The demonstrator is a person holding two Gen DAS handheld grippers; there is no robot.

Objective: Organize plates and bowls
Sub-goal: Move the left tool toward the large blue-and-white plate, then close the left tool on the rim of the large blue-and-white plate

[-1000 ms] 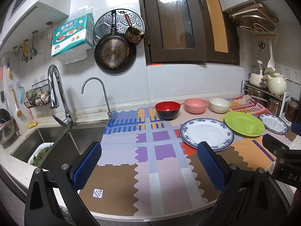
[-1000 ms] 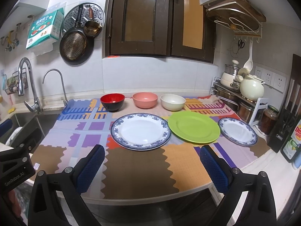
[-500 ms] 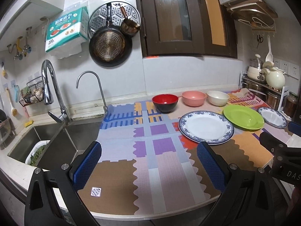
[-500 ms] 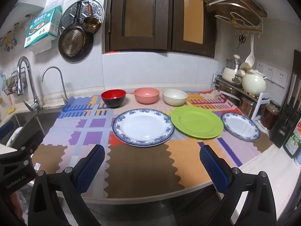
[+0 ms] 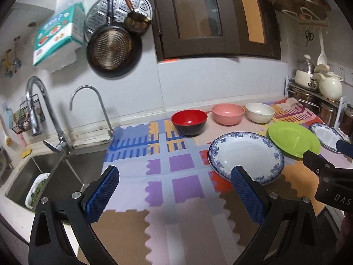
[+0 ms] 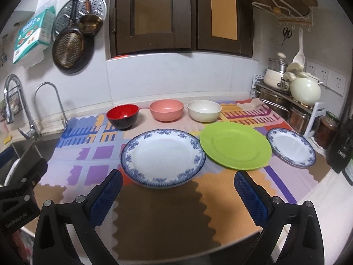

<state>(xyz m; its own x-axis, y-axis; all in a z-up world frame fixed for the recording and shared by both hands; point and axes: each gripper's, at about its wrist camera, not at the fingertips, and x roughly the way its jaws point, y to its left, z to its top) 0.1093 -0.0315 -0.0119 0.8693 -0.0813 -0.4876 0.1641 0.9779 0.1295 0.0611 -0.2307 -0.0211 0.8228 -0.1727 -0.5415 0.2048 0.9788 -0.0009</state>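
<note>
Now, step in hand: approach only; nothing is gripped, stacked or lifted, so the sorting looks not yet begun.
Sink: far left of the left gripper's jaws, with two taps beside it; no part of the job.
Left gripper: jaws spread wide and empty, hanging over the patterned mat near the counter's front edge.
Red bowl: ahead of the left jaws and a little right of their centre, at the back of the mat, upright.
Pink bowl: just right of the red one, close but apart, straight ahead of the right jaws at the back.
Cream bowl: third in the back row, near the pink bowl, not touching it.
Large blue-rimmed plate: flat on the mat, directly in front of the right gripper's gap, nearest its left finger.
Right gripper: jaws wide and empty, low over the mat's front.
Green plate: ahead of the right finger; its left edge seems to meet or slightly overlap the large plate's rim, I cannot tell which.
Small blue-rimmed plate: right of the right jaws, beside the green plate.
Next move, my guess: nest the bowls and stack the plates; a flat plate needs a finger slipped under its rim, so come in low and pinch the edge gently.
</note>
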